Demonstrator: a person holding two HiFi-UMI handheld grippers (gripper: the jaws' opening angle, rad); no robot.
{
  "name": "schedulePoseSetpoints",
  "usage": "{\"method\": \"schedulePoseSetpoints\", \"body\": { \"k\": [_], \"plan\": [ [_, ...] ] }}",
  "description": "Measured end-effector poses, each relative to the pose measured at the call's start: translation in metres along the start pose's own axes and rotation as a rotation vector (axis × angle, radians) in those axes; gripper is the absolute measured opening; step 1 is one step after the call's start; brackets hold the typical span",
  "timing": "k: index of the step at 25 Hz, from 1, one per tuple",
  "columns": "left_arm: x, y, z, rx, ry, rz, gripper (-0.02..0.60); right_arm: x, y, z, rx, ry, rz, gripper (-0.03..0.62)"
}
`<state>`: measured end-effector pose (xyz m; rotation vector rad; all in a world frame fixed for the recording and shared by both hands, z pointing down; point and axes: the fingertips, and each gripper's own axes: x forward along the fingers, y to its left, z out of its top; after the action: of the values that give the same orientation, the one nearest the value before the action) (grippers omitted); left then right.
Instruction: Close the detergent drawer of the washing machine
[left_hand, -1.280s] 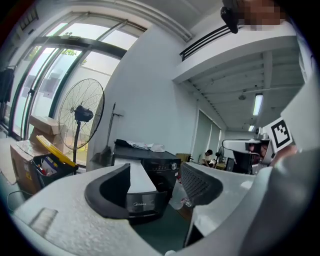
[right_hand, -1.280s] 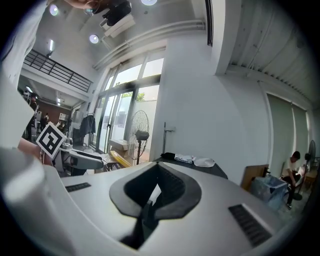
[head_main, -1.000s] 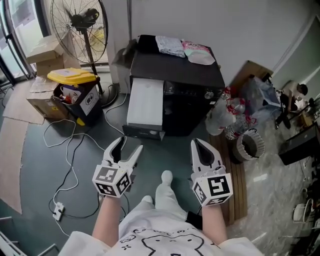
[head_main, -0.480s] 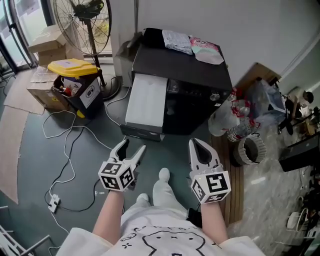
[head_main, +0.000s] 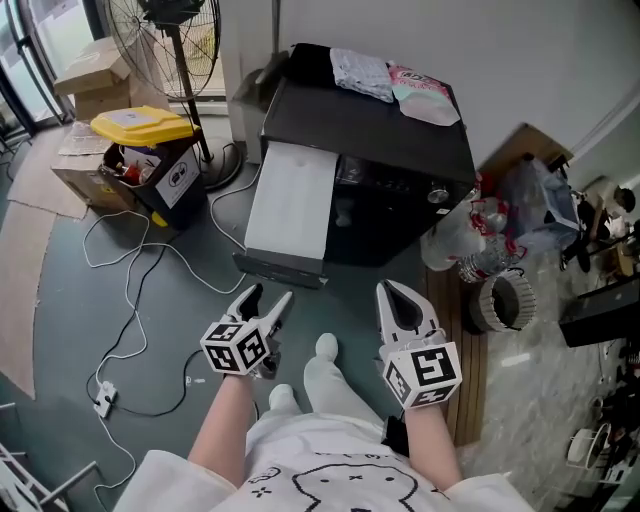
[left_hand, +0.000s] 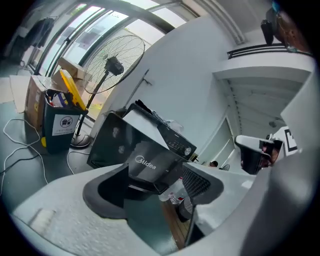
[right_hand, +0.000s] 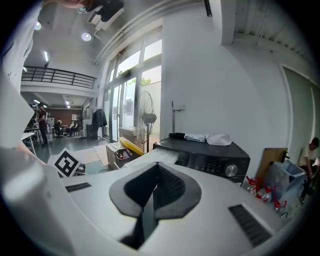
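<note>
The black washing machine (head_main: 380, 130) stands against the wall with its long white detergent drawer (head_main: 290, 205) pulled far out toward me. The drawer's dark front panel (left_hand: 148, 165) shows ahead in the left gripper view. My left gripper (head_main: 268, 296) hovers just short of the drawer's front; its jaws are opening, with nothing between them (left_hand: 155, 186). My right gripper (head_main: 392, 288) hangs to the right of the drawer, in front of the machine's door, shut and empty (right_hand: 156, 172). The machine's control panel (right_hand: 215, 165) lies beyond it.
A standing fan (head_main: 160, 30), a yellow-lidded bin (head_main: 150, 150) and cardboard boxes sit left of the machine. White cable (head_main: 130, 300) loops over the floor. Plastic bags and bottles (head_main: 470, 240) crowd the right side. Clothes (head_main: 395, 80) lie on the machine. My leg (head_main: 325, 375) is between the grippers.
Both grippers have sunk lower in front of the machine. The left one has rolled, so its marker cube faces up more, and its jaws stand slightly wider.
</note>
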<state>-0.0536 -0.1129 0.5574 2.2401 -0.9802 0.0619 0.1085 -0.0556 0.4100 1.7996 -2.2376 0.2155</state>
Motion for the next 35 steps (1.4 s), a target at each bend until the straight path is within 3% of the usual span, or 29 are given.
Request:
{"method": "schedulePoseSetpoints", "body": {
  "k": [12,24,35],
  "plan": [
    [0.042,0.030,-0.027,-0.124,-0.038,-0.041,0.341,0.026,-0.017,-0.018,-0.038,0.068,0.033,-0.001],
    [0.054,0.030,-0.021,-0.158,-0.134,-0.202,0.341,0.034,-0.014,-0.030,-0.066,0.100,0.045,-0.002],
    [0.056,0.021,-0.019,-0.164,-0.103,-0.176,0.341,0.031,-0.014,-0.025,-0.044,0.083,0.042,-0.002]
  ]
}}
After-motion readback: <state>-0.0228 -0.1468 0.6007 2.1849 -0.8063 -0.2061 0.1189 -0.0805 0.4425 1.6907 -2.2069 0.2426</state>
